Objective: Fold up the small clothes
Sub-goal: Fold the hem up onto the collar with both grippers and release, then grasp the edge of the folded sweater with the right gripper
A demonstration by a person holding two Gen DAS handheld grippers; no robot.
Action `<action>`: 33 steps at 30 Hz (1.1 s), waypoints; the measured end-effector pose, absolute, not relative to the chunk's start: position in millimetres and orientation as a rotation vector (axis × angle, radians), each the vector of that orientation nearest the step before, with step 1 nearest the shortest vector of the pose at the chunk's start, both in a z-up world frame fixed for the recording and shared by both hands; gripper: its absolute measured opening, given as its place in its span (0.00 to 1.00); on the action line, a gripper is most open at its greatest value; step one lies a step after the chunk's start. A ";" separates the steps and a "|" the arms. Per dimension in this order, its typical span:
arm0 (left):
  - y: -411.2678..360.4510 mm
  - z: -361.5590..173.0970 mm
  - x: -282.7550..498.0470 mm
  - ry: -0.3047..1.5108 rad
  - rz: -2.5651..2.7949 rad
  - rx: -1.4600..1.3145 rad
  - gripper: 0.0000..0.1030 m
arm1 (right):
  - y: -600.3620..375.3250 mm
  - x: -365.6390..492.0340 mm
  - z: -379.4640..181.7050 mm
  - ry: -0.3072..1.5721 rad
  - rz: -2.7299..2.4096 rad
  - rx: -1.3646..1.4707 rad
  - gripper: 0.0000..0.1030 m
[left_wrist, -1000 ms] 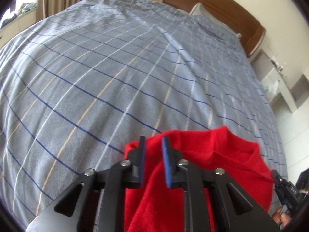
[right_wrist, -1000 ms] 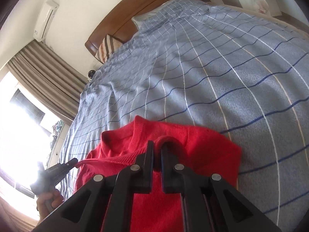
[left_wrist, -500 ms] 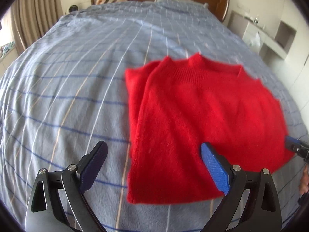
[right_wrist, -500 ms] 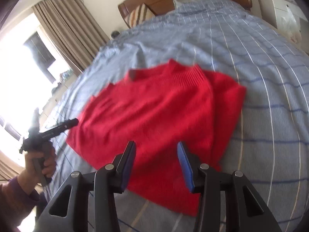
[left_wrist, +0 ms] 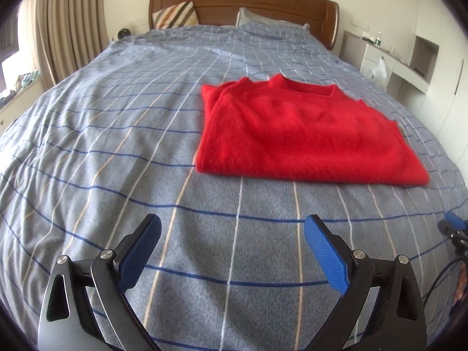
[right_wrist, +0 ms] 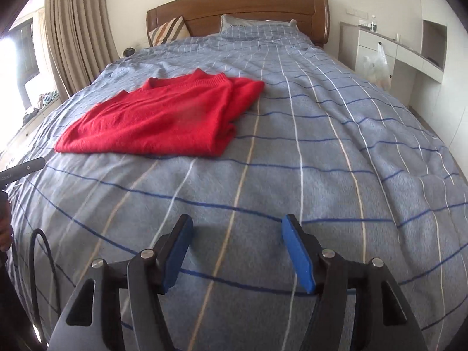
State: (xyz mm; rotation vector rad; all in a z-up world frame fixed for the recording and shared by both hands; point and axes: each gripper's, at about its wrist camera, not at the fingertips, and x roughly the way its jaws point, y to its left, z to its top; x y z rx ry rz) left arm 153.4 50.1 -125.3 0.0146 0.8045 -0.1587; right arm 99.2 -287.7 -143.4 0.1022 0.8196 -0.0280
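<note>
Red sweater [left_wrist: 295,134] on grey-blue bedspread [left_wrist: 117,134] (blue, white and tan check), striped cushion [left_wrist: 175,14]

Two wrist cameras look from the bed's [left_wrist: 87,134] foot toward the far headboard [right_wrist: 242,11], angled down, each sharing the red sweater [left_wrist: 304,134] and striped bedspread.

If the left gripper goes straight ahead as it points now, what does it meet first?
Probably the bedspread: the left gripper tilts down at bare cover, short of the red sweater. Depth is unclear.
</note>
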 end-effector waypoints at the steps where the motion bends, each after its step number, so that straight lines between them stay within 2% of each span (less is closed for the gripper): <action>1: 48.5 -135.0 155.5 0.823 -0.148 0.020 0.96 | -289.0 94.8 -146.9 0.800 -0.038 0.111 0.66; 2: 49.0 -143.9 155.7 0.837 -0.144 0.021 0.96 | -291.3 91.1 -149.2 0.785 -0.047 0.123 0.71; 5: 49.2 -149.7 150.2 0.799 -0.148 0.022 0.98 | -297.4 88.4 -156.5 0.772 -0.046 0.166 0.73; 33: 47.7 -153.8 147.9 0.793 -0.140 0.034 0.99 | -297.0 85.9 -163.3 0.743 -0.038 0.178 0.74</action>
